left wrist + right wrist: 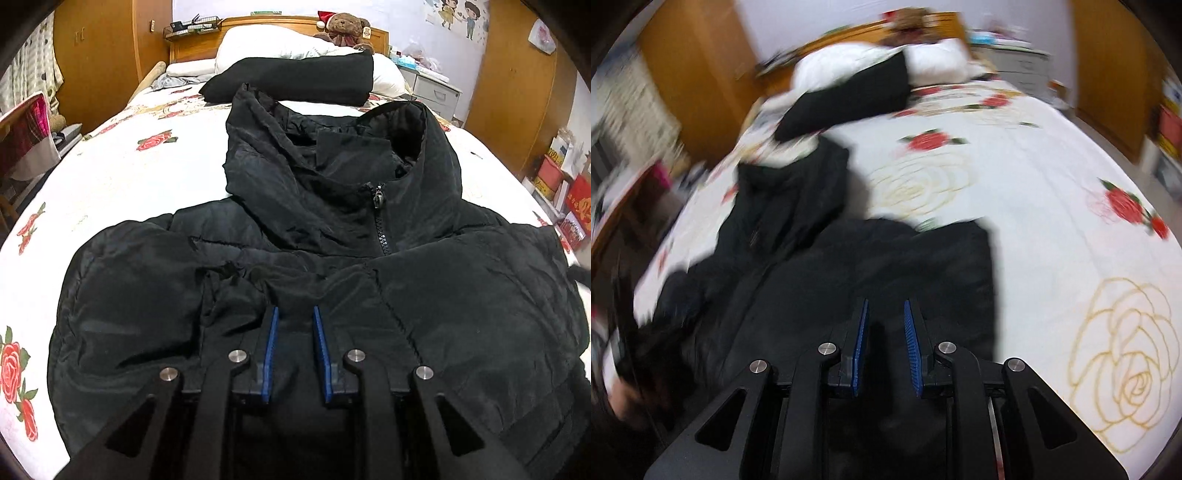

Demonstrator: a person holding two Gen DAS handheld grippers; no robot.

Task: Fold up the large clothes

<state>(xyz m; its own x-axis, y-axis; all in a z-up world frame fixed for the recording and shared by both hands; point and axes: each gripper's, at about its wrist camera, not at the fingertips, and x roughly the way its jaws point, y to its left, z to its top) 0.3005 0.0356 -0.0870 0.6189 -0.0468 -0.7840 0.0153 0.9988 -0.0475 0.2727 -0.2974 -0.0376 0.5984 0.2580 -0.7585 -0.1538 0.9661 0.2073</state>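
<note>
A large black puffer jacket (332, 266) lies spread on the rose-print bedsheet (122, 173), collar and zipper (380, 214) pointing to the headboard. My left gripper (294, 310) hovers over the jacket's chest, its blue-padded jaws slightly apart with black fabric under and between them; whether they pinch it I cannot tell. In the blurred right wrist view, my right gripper (885, 302) sits over the jacket's right part (886, 266), jaws slightly apart, nothing clearly held.
A folded black garment (295, 79) lies near white pillows (258, 44) and a teddy bear (345, 27) at the headboard. Wooden wardrobes (513, 85) flank the bed. Boxes (565, 184) stand at the right, a chair (26, 136) at the left.
</note>
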